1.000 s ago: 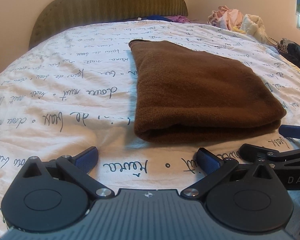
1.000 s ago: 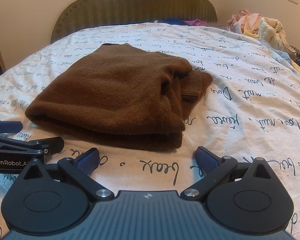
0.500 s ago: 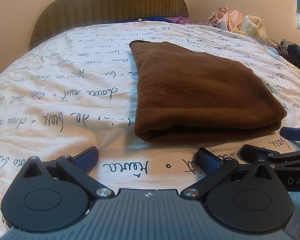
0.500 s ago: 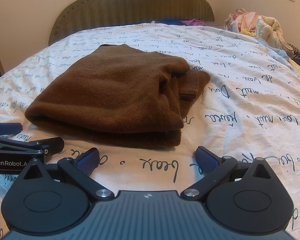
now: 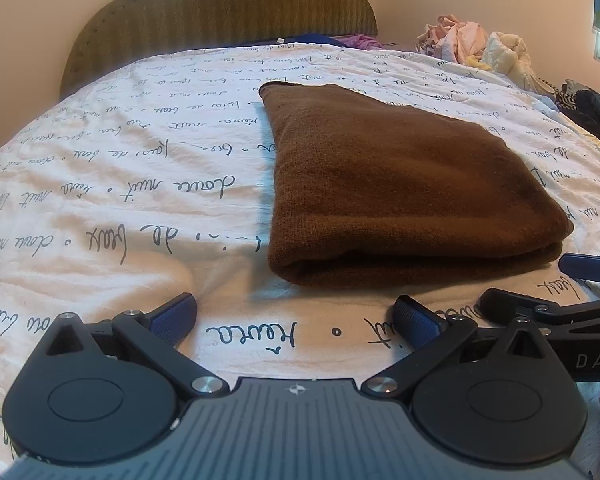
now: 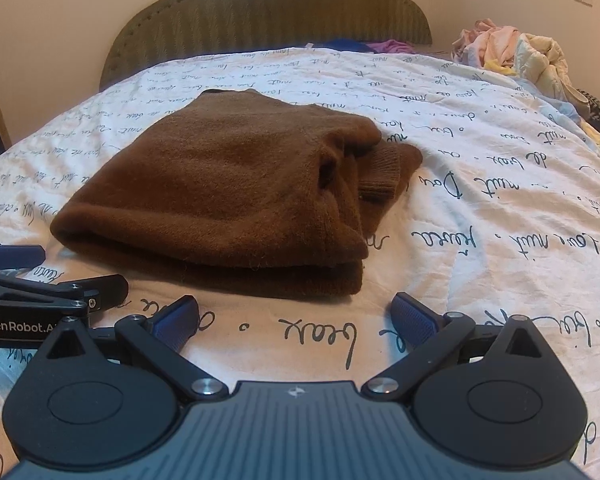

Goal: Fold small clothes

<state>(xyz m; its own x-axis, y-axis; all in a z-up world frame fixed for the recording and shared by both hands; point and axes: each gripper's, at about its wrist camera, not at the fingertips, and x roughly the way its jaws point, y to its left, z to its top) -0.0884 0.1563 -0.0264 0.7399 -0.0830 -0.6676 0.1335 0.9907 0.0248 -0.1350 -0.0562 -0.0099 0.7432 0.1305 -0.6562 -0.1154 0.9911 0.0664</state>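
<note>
Right wrist: clothes heap (image 6: pixel 512 46) beyond folded brown sweater (image 6: pixel 236 184).

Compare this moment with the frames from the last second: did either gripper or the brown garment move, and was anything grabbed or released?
Almost nothing changed. The right gripper drifted very slightly; the left gripper held its place. Nothing was grabbed or released: both grippers stay open and empty, just short of the folded brown sweater, which lies as before on the printed bedsheet, cuff still poking out on its right side.

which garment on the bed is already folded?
The brown sweater, folded flat mid-bed by the open right gripper; the pastel clothes at the far right edge lie heaped.
</note>
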